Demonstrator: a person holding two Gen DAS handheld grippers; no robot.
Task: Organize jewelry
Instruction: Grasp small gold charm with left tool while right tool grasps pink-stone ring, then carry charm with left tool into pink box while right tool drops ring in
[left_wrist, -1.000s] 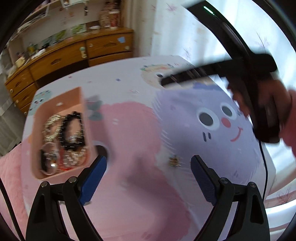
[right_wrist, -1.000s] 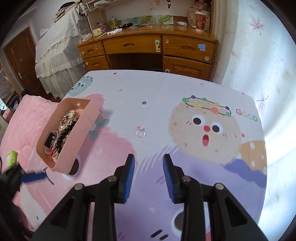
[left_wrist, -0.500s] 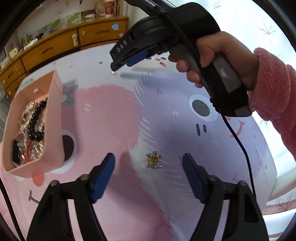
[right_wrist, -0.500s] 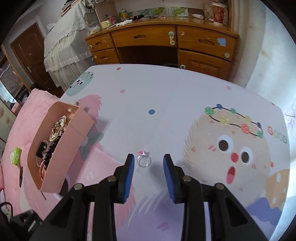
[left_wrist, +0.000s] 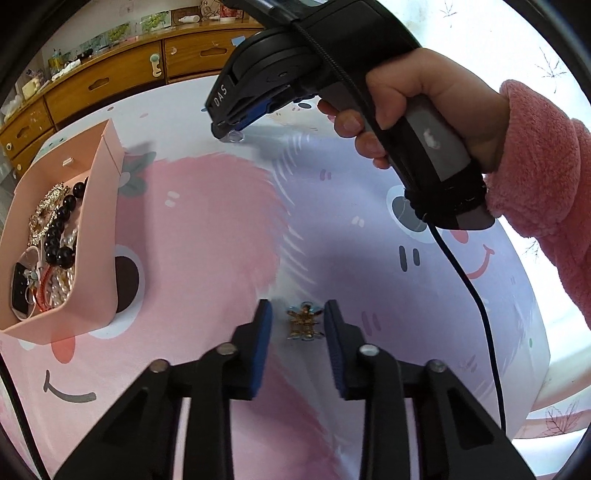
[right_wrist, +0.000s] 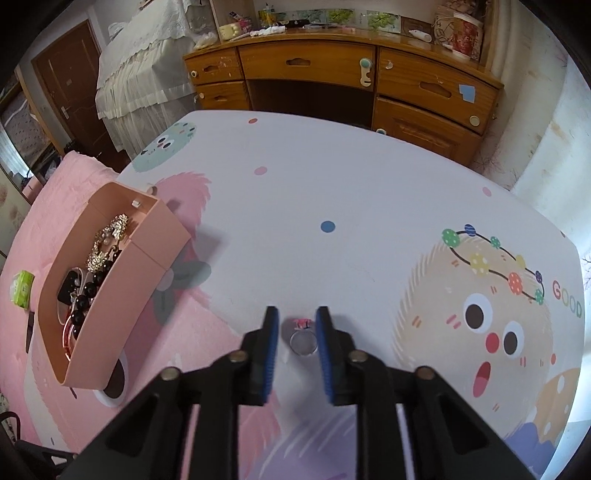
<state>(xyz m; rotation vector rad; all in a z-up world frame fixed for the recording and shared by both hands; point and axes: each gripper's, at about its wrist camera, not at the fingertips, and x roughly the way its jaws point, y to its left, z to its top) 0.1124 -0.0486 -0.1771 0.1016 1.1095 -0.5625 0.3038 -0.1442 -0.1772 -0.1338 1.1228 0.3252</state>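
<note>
A small gold brooch (left_wrist: 304, 325) lies on the cartoon tablecloth between the blue pads of my left gripper (left_wrist: 298, 323); the jaws stand close on each side and do not touch it. A silver ring with a pink stone (right_wrist: 303, 338) lies between the pads of my right gripper (right_wrist: 296, 325), with small gaps on both sides. The pink jewelry box (left_wrist: 96, 236) holds black beads, gold chains and pearls at the left; it also shows in the right wrist view (right_wrist: 122, 291). The right gripper (left_wrist: 236, 125) shows in the left wrist view, tips at the cloth.
A hand in a pink fleece sleeve (left_wrist: 546, 177) holds the right gripper, its black cable (left_wrist: 476, 295) trailing over the table. A wooden dresser (right_wrist: 332, 81) stands behind the table. A green pack (right_wrist: 22, 288) lies on the pink bed at left.
Both grippers have lowered and moved forward over their items. The left jaws narrowed from wide open around the brooch. The right gripper now straddles the ring.
</note>
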